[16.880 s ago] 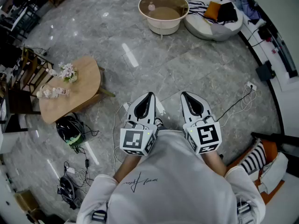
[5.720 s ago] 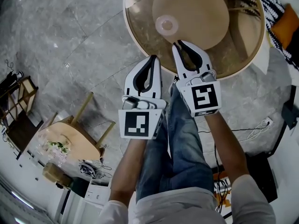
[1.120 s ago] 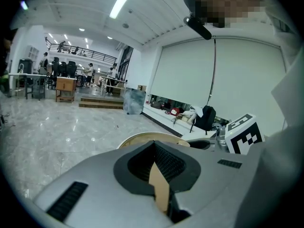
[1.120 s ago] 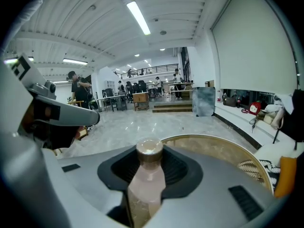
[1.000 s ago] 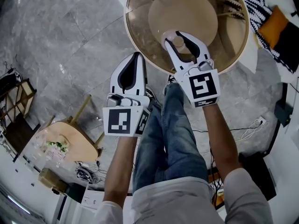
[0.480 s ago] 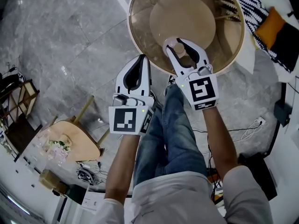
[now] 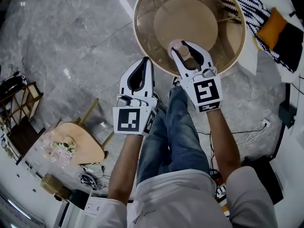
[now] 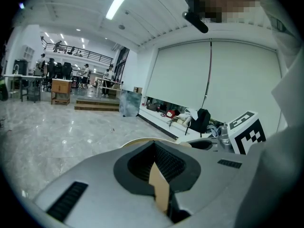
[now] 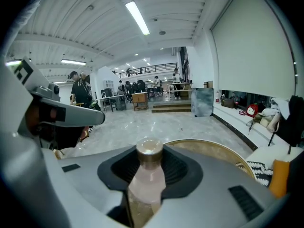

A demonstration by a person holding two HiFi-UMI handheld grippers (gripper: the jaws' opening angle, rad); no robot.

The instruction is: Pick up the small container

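The small container (image 7: 180,46) is a pale pink bottle with a round cap, and my right gripper (image 7: 182,45) is shut on it above the near part of the round glass-topped table (image 7: 138,32). In the right gripper view the container (image 9: 145,186) stands upright between the dark pads of the right gripper (image 9: 149,154), with the table's rim (image 9: 216,149) behind it. My left gripper (image 7: 145,61) is shut and holds nothing; it hangs over the floor just left of the table. In the left gripper view its jaws (image 8: 159,159) meet at the tips.
A low wooden side table (image 7: 80,148) with flowers stands at the lower left. A striped cushion (image 7: 251,4) and an orange one (image 7: 280,30) lie at the upper right. Cables (image 7: 263,125) run over the marble floor on the right. The person's legs (image 7: 173,127) are below the grippers.
Both grippers have risen a little, and the container has stayed in the right one. In the head view the left gripper has shifted right, closer to the table's rim.
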